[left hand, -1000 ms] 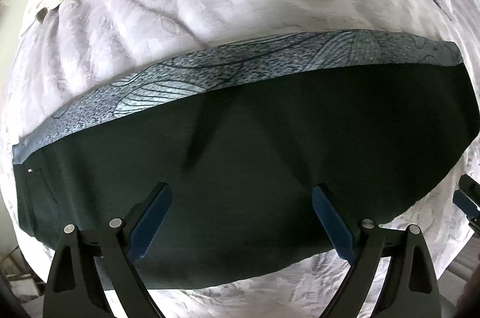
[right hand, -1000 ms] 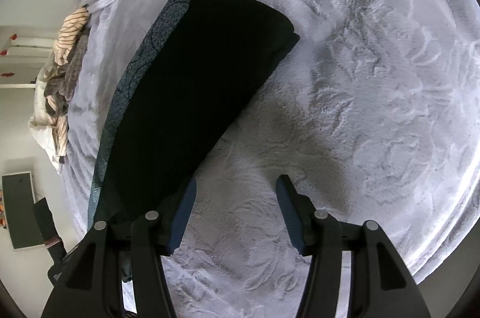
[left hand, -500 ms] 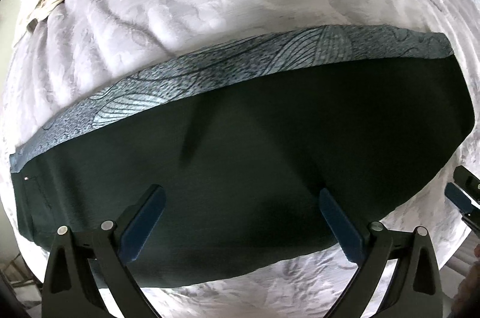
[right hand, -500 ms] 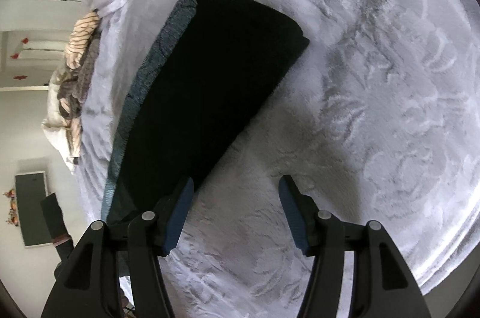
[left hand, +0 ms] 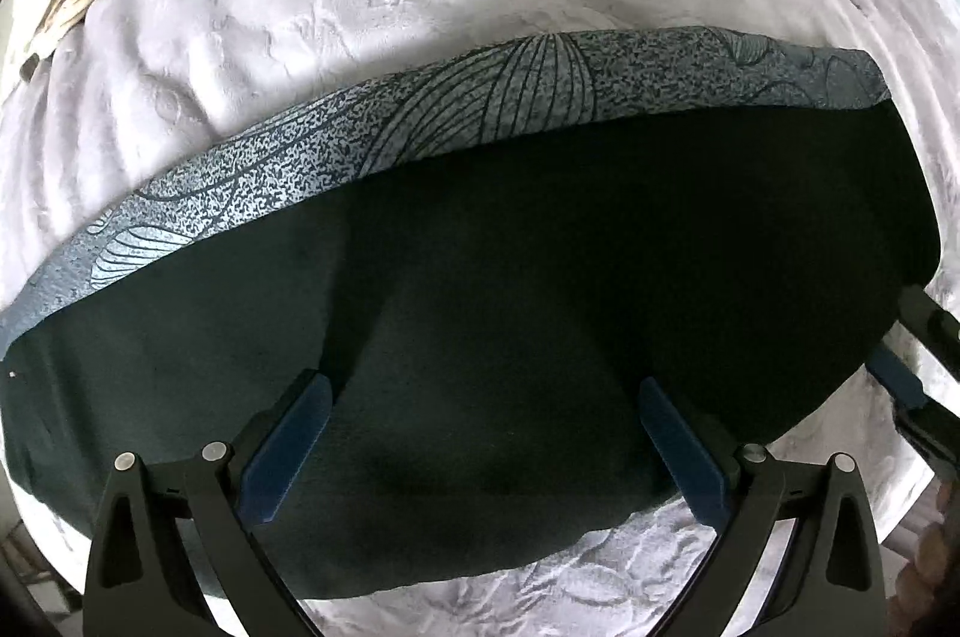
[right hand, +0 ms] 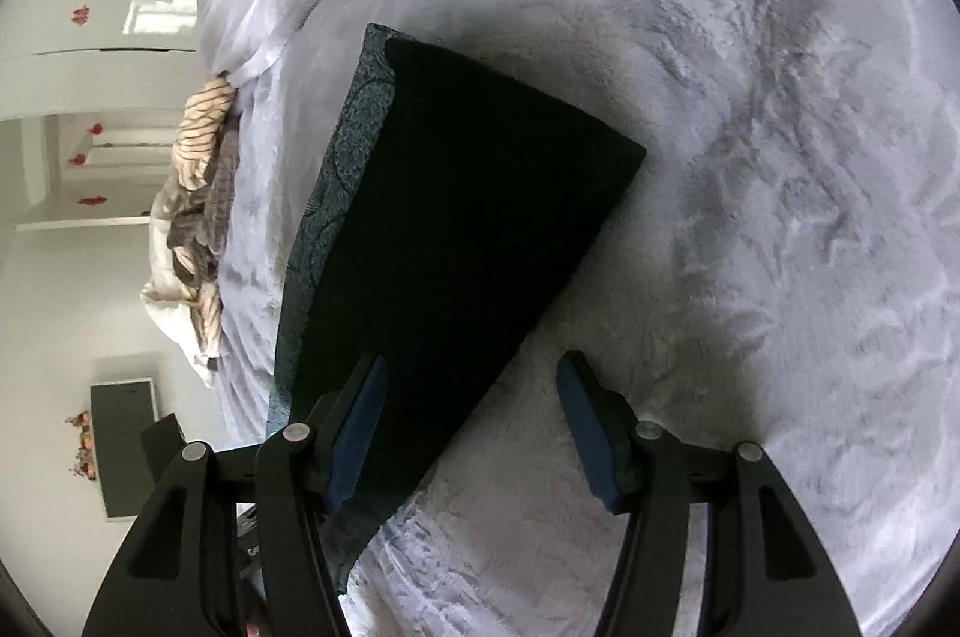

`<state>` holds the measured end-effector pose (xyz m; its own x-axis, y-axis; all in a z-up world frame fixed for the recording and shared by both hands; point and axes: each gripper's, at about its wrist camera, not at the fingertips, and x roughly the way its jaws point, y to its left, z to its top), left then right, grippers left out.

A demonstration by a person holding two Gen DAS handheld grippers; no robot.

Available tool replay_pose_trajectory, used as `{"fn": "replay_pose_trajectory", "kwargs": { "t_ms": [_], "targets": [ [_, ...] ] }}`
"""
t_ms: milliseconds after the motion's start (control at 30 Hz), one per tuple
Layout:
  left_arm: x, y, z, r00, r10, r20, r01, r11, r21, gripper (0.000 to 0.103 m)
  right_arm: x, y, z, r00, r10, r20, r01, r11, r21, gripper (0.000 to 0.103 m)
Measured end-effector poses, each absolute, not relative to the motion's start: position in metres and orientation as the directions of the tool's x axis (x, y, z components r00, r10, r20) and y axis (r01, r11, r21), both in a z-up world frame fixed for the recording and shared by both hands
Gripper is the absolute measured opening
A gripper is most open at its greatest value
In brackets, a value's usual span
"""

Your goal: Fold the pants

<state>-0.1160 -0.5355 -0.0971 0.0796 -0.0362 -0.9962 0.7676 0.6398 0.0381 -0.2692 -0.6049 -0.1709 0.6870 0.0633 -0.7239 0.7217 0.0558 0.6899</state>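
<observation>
White plush bedspread [left hand: 372, 36]. Pants [left hand: 540, 289] folded flat; left gripper [left hand: 480, 433], right gripper [right hand: 468, 415] spread, empty, poised over near edge.

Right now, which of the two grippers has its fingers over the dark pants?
The left gripper: both its open fingers are over the pants. The right gripper straddles the pants' edge, with one finger over the white bedspread.

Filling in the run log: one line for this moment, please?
pants: folded, flat on bed | left gripper: open over pants | right gripper: open at pants' edge
</observation>
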Motion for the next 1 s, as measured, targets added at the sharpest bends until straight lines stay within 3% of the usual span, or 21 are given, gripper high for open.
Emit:
{"fn": "replay_pose_trajectory", "kwargs": {
  "t_ms": [300, 333, 367, 400, 433, 567, 833, 1000],
  "targets": [
    [-0.102, -0.511, -0.111, 0.078, -0.059, -0.995, 0.783, 0.622, 0.025, 0.103, -0.250, -0.631, -0.188, 0.815, 0.012, -0.579, 0.579, 0.020, 0.815, 0.071],
    [-0.100, -0.512, -0.109, 0.061, -0.056, -0.997, 0.783, 0.622, 0.013, 0.101, -0.248, -0.634, -0.190, 0.822, 0.010, -0.570, 0.570, -0.004, 0.822, 0.067],
    [-0.094, -0.511, -0.107, 0.049, -0.061, -0.997, 0.779, 0.627, 0.000, 0.095, -0.247, -0.636, -0.192, 0.822, 0.010, -0.569, 0.569, -0.028, 0.822, 0.044],
    [-0.091, -0.512, -0.101, 0.046, -0.073, -0.996, 0.772, 0.636, -0.011, 0.083, -0.246, -0.638, -0.191, 0.808, 0.013, -0.589, 0.589, -0.036, 0.807, 0.020],
    [-0.088, -0.514, -0.092, 0.061, -0.084, -0.995, 0.764, 0.645, -0.008, 0.079, -0.246, -0.639, -0.190, 0.806, 0.015, -0.592, 0.592, -0.031, 0.805, 0.020],
    [-0.069, -0.531, -0.070, 0.196, -0.126, -0.973, 0.717, 0.695, 0.054, 0.079, -0.243, -0.635, -0.163, 0.811, 0.008, -0.585, 0.583, 0.069, 0.809, 0.016],
    [-0.059, -0.575, -0.117, 0.234, -0.054, -0.971, 0.723, 0.677, 0.136, 0.080, -0.218, -0.623, -0.119, 0.818, 0.024, -0.575, 0.554, 0.240, 0.797, 0.014],
    [-0.050, -0.556, -0.098, 0.184, -0.101, -0.978, 0.725, 0.685, 0.066, 0.080, -0.201, -0.612, -0.089, 0.810, 0.021, -0.586, 0.545, 0.341, 0.766, 0.014]
  ]
}}
